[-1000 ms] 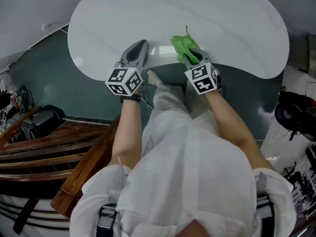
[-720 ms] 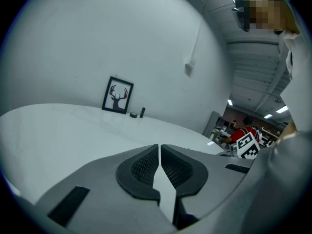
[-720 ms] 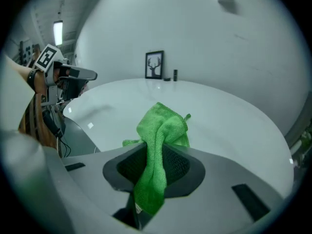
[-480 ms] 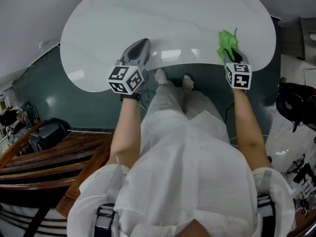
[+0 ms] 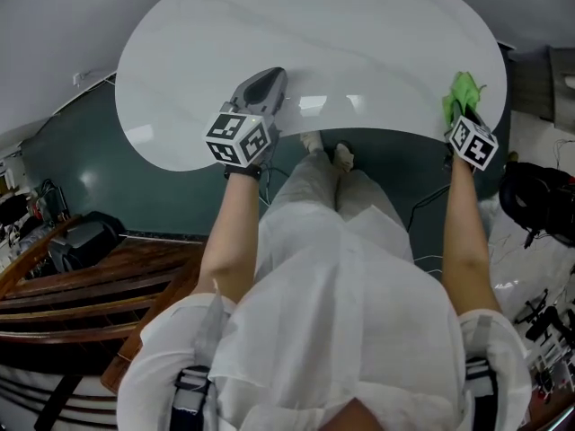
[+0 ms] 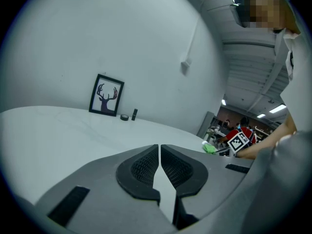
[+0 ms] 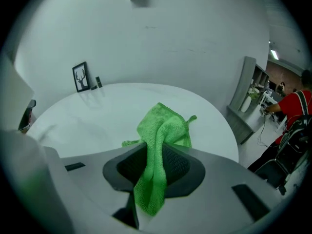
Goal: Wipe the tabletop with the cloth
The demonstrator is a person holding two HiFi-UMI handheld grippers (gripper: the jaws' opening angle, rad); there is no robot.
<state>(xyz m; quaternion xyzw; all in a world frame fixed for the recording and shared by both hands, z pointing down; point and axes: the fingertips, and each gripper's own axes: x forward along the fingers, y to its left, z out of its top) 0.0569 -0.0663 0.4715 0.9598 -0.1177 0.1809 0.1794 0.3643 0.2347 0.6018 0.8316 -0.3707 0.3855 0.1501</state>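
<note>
**Q:** Question for whoever's driving: where's the cloth (image 7: 161, 130) right now?

**A:** It's green and clamped between my right gripper's (image 7: 153, 165) jaws, bunched out ahead of them at the white tabletop's (image 5: 314, 34) right edge. My left gripper (image 6: 159, 162) has its jaws closed on nothing, idling over the near rim.

**Q:** So mid-wipe?

**A:** I'd say so. Next I'd sweep the right one across the unwiped middle ahead of it, pressing the cloth down.
</note>
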